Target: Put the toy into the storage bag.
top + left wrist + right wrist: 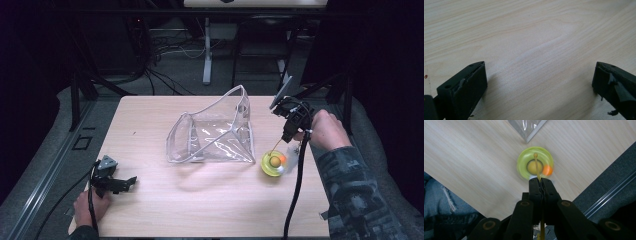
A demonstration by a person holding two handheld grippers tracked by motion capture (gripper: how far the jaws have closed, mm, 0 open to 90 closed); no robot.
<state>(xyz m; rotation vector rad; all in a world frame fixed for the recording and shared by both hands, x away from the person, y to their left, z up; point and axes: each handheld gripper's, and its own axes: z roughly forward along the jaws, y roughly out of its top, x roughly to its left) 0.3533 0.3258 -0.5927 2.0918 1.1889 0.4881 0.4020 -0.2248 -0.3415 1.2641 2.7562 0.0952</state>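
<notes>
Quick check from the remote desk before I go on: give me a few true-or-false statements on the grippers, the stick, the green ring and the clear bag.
1. The right gripper is shut on the thin yellow stick. True.
2. The green ring lies inside the clear bag. False: it lies on the table beside the bag's corner.
3. The left gripper has its jaws open over bare wood. True.
4. The left gripper holds the bag. False: it holds nothing, apart from the bag.
</notes>
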